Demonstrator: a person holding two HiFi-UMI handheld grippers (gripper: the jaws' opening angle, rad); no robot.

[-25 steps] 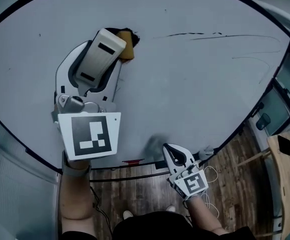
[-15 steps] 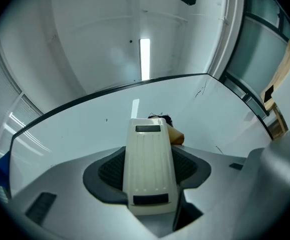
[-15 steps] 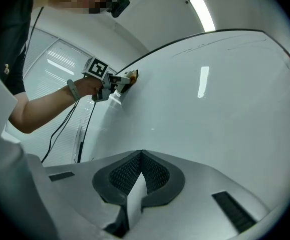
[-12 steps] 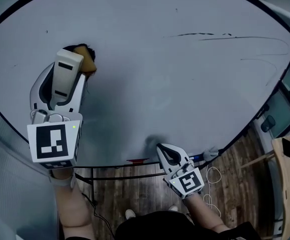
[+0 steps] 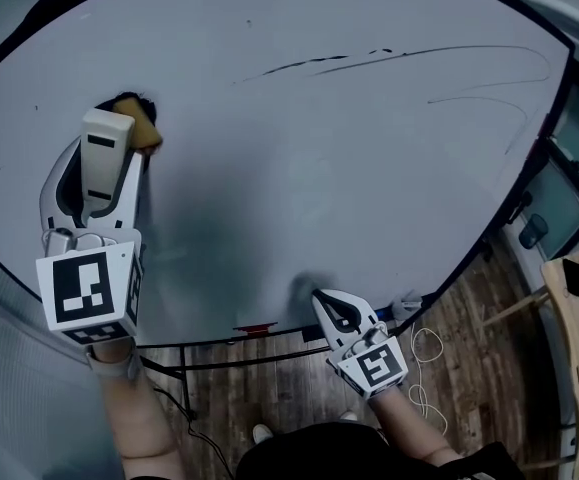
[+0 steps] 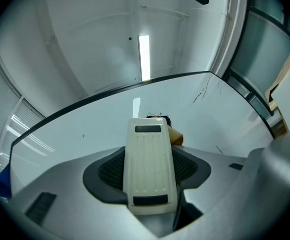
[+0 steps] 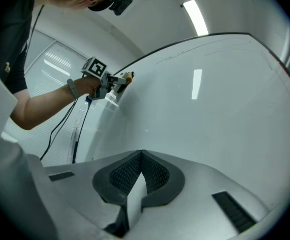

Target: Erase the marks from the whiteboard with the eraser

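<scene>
Got the left gripper (image 5: 119,136) at 9 o'clock in the head view, pinching the tan eraser (image 5: 141,130) and holding it against the whiteboard (image 5: 309,198). Confirmed in the left gripper view: cream pad on top, eraser poking out past the tip toward 1 o'clock, dark felt edge at the board surface. Seeing marks on the board: one long dark stroke (image 5: 309,65) running from 12 toward 2 o'clock, plus a fainter thin line (image 5: 469,97) at 2 o'clock, both well apart from the eraser. Found the right gripper (image 5: 339,306) at 6 o'clock, near the board's lower edge, pressed together with nothing in it; same reading in the right gripper view. Below the board: wooden floor (image 5: 469,388), loose white cable (image 5: 427,346) at 5 o'clock just beside the right gripper.
</scene>
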